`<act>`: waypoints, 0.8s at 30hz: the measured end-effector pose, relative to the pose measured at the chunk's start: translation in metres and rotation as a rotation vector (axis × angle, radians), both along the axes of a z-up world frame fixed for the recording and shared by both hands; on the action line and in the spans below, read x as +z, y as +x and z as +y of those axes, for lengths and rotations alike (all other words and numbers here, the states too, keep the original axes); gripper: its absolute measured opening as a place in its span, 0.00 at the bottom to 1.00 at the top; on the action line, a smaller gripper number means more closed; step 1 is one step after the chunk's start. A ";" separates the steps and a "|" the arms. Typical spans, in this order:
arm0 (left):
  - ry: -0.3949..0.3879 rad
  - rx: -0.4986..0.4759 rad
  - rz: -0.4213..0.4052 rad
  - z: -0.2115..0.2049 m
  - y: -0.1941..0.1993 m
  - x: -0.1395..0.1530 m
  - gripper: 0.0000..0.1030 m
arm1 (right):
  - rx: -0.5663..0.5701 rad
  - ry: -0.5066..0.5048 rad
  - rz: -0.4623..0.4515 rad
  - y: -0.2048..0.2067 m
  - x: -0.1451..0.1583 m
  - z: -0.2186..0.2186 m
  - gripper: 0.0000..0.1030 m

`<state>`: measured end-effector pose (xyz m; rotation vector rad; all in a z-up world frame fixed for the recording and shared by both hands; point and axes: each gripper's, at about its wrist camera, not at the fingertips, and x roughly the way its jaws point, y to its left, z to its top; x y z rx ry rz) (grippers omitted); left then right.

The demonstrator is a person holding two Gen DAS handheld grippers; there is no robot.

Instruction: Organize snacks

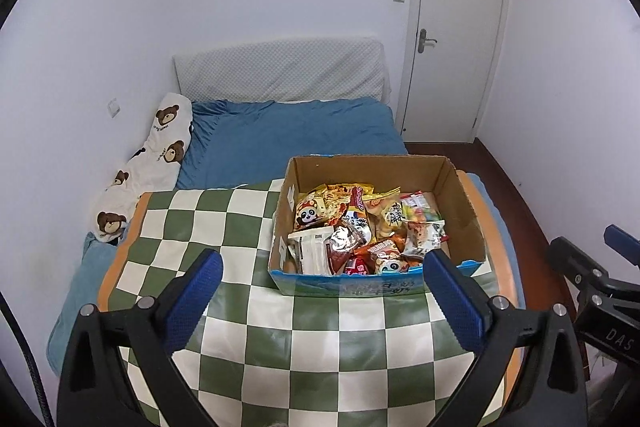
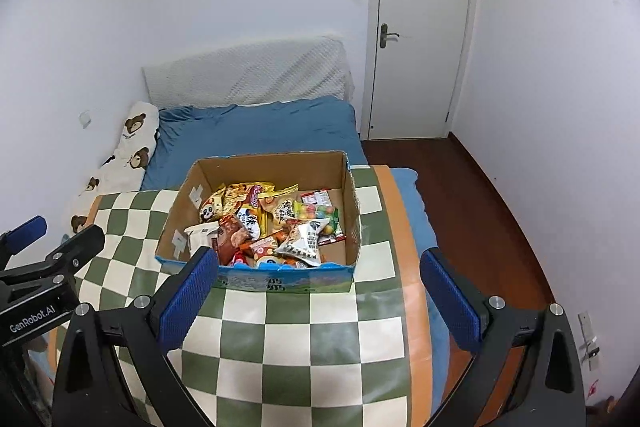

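Note:
An open cardboard box (image 1: 464,195) with a blue printed front stands on a green and white checkered mat (image 1: 240,227). It holds a heap of snack packets (image 1: 360,231) in several colours. The box (image 2: 280,167) and its snack packets (image 2: 272,227) also show in the right wrist view. My left gripper (image 1: 322,267) is open and empty, held above the mat in front of the box. My right gripper (image 2: 318,271) is open and empty, in front of the box's right part. Each gripper shows at the edge of the other's view.
The mat (image 2: 300,339) lies over a bed with a blue sheet (image 1: 300,135). A bear-print pillow (image 1: 152,163) lies along the left wall. A white padded headboard (image 1: 280,71) stands behind. A shut white door (image 2: 420,27) and dark wood floor (image 2: 480,207) are on the right.

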<state>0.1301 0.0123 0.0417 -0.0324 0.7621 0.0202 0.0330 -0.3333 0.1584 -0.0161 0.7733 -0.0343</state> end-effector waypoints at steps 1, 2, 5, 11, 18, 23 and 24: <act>0.000 -0.002 0.008 0.000 0.002 -0.003 1.00 | -0.003 -0.004 0.002 0.003 -0.002 0.000 1.00; 0.000 -0.003 0.011 -0.001 0.004 -0.005 1.00 | -0.006 -0.004 0.005 0.007 -0.004 -0.001 1.00; 0.009 -0.004 0.031 -0.003 0.010 -0.013 1.00 | -0.012 -0.013 0.008 0.016 -0.010 0.000 1.00; 0.010 -0.004 0.053 -0.003 0.017 -0.024 1.00 | -0.015 -0.021 0.028 0.027 -0.021 0.001 1.00; 0.013 -0.007 0.055 -0.003 0.018 -0.028 1.00 | -0.018 -0.019 0.044 0.029 -0.028 0.001 1.00; 0.015 -0.008 0.049 -0.004 0.018 -0.028 1.00 | -0.017 -0.017 0.045 0.030 -0.030 0.001 1.00; 0.017 -0.007 0.048 -0.004 0.018 -0.028 1.00 | -0.018 -0.014 0.046 0.029 -0.029 0.001 1.00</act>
